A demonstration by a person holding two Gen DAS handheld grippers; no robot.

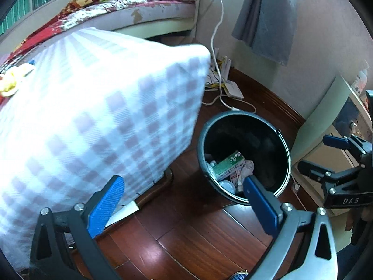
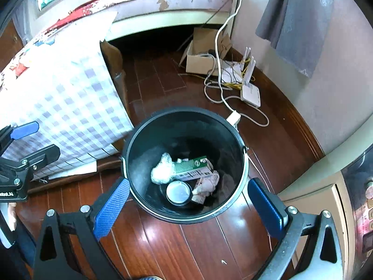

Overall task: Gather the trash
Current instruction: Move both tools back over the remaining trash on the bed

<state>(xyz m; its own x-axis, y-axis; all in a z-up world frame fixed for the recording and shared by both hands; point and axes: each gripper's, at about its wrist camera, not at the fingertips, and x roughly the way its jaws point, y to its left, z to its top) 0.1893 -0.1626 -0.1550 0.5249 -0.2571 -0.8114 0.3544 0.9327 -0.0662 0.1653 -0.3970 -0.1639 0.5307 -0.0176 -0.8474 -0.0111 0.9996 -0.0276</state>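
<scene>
Right tool [image 2: 187, 200] splayed above bin [image 2: 233, 206]

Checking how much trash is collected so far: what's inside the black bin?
The black bin holds a green carton, a crumpled clear wrapper, a round lid and wadded paper. Anything beneath them is hidden.

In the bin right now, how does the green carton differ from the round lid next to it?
The green carton is a long box with printed panels and a barcode; the round lid is a plain pale disc. The carton lies tilted across the bin floor, resting over crumpled wrappers; the lid lies flat, nearer the camera. Both sit inside the black bin, touched by neither gripper.
</scene>
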